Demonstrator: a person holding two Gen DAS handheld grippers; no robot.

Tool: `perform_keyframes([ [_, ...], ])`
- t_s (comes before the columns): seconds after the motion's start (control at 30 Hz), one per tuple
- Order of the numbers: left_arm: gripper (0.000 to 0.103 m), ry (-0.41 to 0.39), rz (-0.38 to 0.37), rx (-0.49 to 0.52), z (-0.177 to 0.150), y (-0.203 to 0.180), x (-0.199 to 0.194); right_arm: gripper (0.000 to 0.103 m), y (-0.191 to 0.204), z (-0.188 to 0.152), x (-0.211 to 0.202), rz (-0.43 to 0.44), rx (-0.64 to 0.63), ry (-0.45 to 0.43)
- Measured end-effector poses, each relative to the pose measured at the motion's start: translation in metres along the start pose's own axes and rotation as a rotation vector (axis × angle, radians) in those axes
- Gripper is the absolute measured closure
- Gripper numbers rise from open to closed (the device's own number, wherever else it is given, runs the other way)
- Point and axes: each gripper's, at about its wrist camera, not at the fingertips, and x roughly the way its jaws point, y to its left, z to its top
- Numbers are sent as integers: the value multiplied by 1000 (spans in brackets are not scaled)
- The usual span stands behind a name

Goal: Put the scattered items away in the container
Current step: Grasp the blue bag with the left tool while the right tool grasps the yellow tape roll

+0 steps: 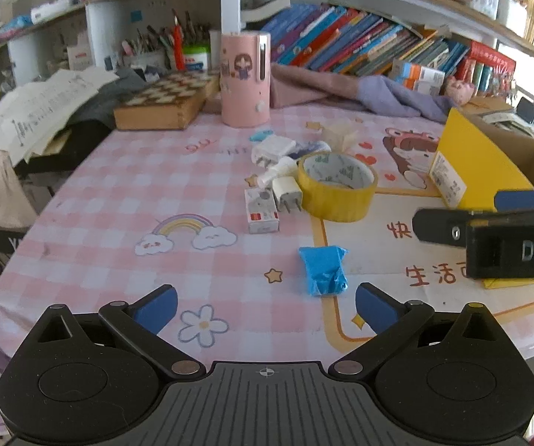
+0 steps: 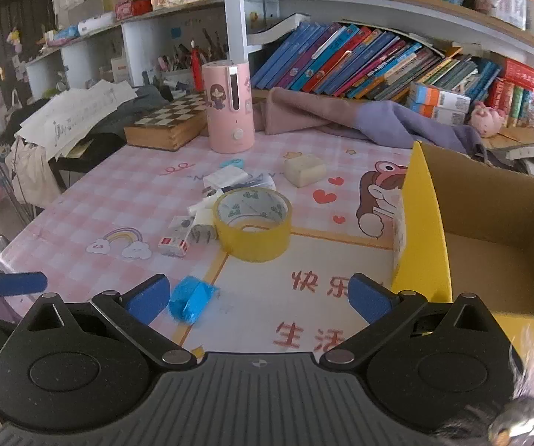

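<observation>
Lying nearest both wide-jawed grippers, crumpled blue wrapped packet (image 1: pixel 323 270): light, soft, crushable; pinch across its middle.

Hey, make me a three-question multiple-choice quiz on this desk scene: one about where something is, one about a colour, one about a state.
1. Where does the blue crumpled wrapper lie?
A. In the box
B. On the tablecloth, nearer the camera than the tape roll
C. On the chessboard

2. The tape roll's outer colour?
A. Yellow
B. Green
C. Red

3. The left gripper is:
A. Shut on the tape
B. Shut on nothing
C. Open, holding nothing

Answers: B, it sits on the cloth in front of the roll; A, yellow band; C, fingers spread with only cloth between.
</observation>
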Motion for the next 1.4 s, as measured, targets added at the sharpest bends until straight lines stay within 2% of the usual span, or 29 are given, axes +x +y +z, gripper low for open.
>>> perform_keyframes([
  [0.37,12,31,1,14,13,-15,28,0,-21,31,44,37,-23,49],
  [0.6,32,59,-14,58,19,-31,46,1,-25,43,71,66,-58,82],
  [0.7,33,67,-18,72,21,-36,54,1,-25,49,82,82,-60,101],
  [0.97,57,133,-43,100,23,-43,77,1,-18,61,110,78,-88,140],
  [1.03,71,134,-46,98,23,-42,78,1,-16,63,118,74,-96,153],
  [1.4,74,125,-57,25,31,-22,77,2,-4,73,158,75,-129,211],
])
